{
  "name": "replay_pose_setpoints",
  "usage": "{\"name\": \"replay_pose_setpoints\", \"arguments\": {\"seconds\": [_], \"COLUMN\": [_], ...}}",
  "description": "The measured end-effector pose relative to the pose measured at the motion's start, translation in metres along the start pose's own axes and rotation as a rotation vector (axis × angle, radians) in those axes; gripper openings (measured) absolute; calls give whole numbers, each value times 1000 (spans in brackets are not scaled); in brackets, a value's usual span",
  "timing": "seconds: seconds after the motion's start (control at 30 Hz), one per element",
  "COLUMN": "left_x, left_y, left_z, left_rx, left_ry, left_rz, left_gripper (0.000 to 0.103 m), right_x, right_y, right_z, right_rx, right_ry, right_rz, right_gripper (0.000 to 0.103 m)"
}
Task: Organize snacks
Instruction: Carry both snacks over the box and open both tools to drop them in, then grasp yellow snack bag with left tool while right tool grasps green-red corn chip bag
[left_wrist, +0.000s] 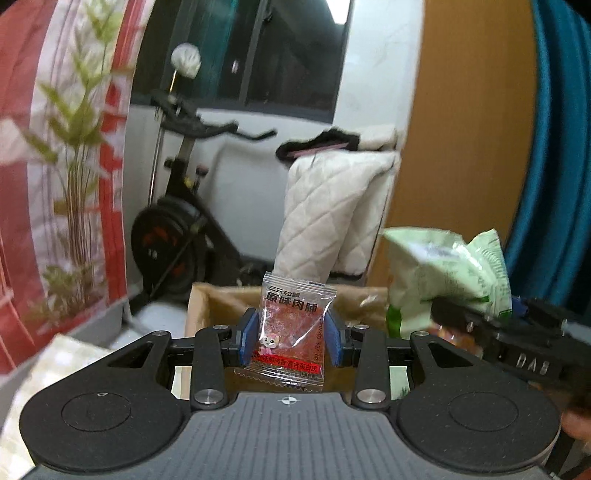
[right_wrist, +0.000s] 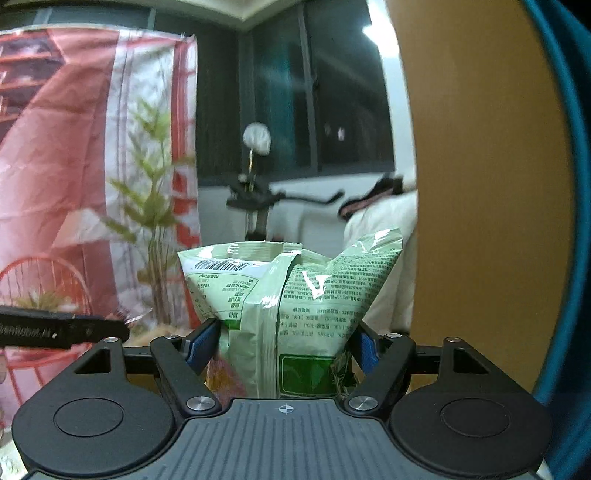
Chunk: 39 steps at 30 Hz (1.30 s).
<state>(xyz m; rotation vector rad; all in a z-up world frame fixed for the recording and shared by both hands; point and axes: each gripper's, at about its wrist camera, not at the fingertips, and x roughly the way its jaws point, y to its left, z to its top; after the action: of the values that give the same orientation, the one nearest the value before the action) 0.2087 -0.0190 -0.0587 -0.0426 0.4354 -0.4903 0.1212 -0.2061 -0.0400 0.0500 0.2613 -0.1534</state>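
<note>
Left gripper (left_wrist: 291, 341) clamped on the small red jerky packet (left_wrist: 291, 328) above the open cardboard box (left_wrist: 207, 306), right gripper (right_wrist: 284, 345) squeezing the green snack bag (right_wrist: 291, 306) alongside: risk of slick film slipping out, or grippers colliding.

Each camera sits right behind its own gripper and looks forward, very close up. Both face the same way into the room. Both see the exercise bike (left_wrist: 177, 206), the plant (right_wrist: 155, 206) and the green bag (right_wrist: 291, 317).
</note>
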Motion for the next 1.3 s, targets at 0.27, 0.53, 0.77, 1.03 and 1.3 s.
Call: {"name": "replay_pose_setpoints", "arguments": {"seconds": [0.27, 0.53, 0.77, 1.03, 1.3], "left_x": [-1, -30, -79, -108, -108], "left_y": [11, 11, 8, 16, 20], "left_z": [0, 4, -14, -67, -100], "left_rx": [-23, -20, 3, -37, -42], "left_ry": [38, 43, 17, 66, 125], "left_rz": [22, 19, 10, 31, 30], "left_gripper": [61, 62, 62, 62, 62], "right_x": [19, -18, -70, -112, -119], "right_y": [10, 8, 2, 5, 20], "right_z": [-13, -4, -19, -72, -117], "right_rx": [21, 45, 90, 116, 100], "right_ry": [114, 71, 70, 99, 216], "right_rz": [19, 33, 48, 65, 73], "right_gripper": [81, 86, 86, 86, 79]}}
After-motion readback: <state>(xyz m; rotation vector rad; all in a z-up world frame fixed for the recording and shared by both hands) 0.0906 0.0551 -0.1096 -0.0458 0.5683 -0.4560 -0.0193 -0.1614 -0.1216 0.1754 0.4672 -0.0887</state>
